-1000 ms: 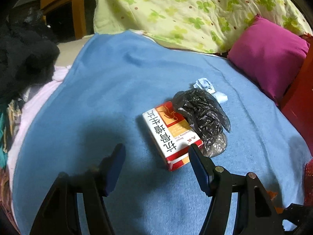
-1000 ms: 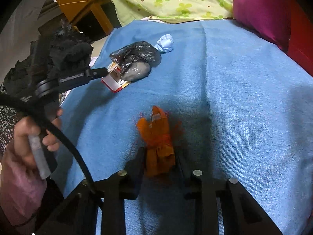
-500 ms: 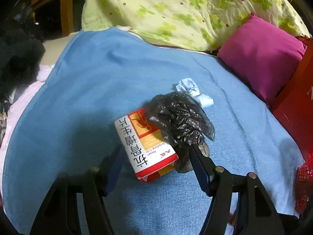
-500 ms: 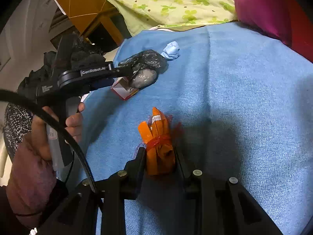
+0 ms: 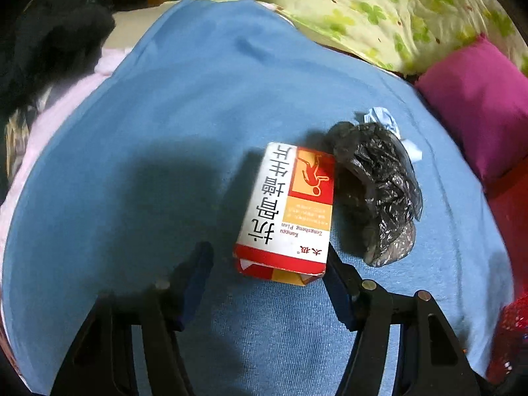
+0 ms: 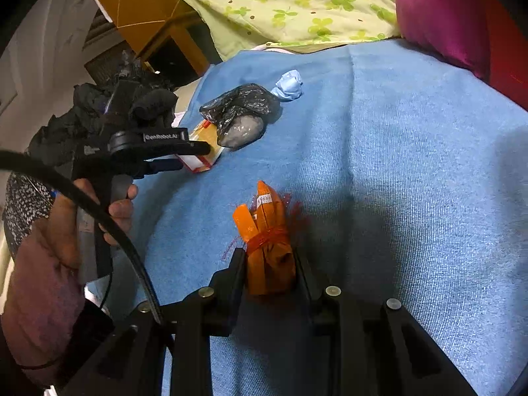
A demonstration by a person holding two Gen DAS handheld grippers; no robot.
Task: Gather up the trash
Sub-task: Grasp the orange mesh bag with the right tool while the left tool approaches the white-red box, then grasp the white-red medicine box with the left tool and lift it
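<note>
On the blue blanket [image 5: 198, 115], past the magenta pillow [image 5: 478, 105], a crumpled black bag [image 5: 379, 181] crowds the red-and-white box [image 5: 287, 211] lying before my left gripper [image 5: 267, 277], whose jaws stand apart around its near end, while my right gripper [image 6: 269, 264] pinches an orange wrapper bundle [image 6: 267, 241].

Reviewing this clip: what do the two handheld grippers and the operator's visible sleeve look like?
Both grippers are black frames with silver pivot bolts. The left gripper has dark blue finger pads; in the right view its body bears white lettering and trails a thick black cable. The right gripper has black fingers. The sleeve is dark, white-speckled.
</note>
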